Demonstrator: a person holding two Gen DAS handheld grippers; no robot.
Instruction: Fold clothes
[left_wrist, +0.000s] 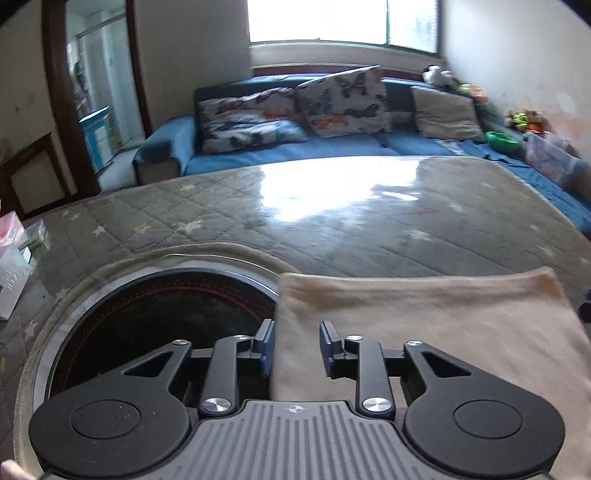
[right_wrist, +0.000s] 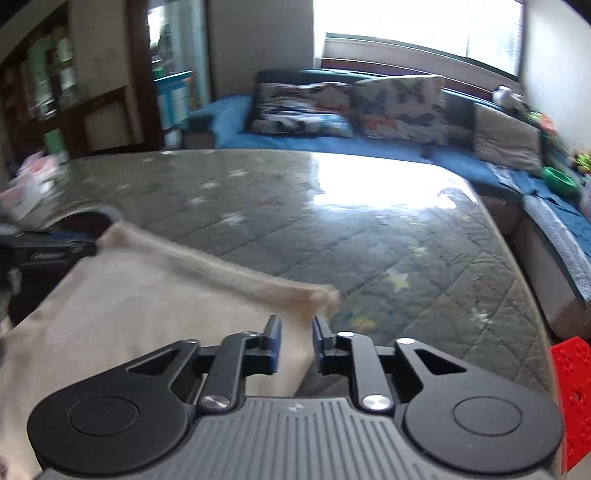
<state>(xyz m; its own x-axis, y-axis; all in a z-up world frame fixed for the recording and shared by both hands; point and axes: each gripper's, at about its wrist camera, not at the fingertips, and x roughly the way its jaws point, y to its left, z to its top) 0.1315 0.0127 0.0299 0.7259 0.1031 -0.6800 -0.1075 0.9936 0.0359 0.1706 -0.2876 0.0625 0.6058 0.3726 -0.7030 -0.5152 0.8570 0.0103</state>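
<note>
A beige garment (left_wrist: 424, 325) lies folded flat on the glass-topped table with the grey star quilt under the glass (left_wrist: 332, 221). My left gripper (left_wrist: 297, 347) is open, its jaws straddling the garment's left edge. In the right wrist view the same garment (right_wrist: 147, 306) stretches left, and my right gripper (right_wrist: 295, 345) is open with its jaws on either side of the garment's right edge near the far right corner (right_wrist: 325, 295). The left gripper shows at the far left of the right wrist view (right_wrist: 48, 251), at the garment's other corner.
A round black cooktop (left_wrist: 159, 325) is set in the table, just left of the garment. Boxes (left_wrist: 14, 258) sit at the table's left edge. A blue sofa with butterfly cushions (left_wrist: 332, 107) runs behind. A red perforated object (right_wrist: 572, 398) stands at the right.
</note>
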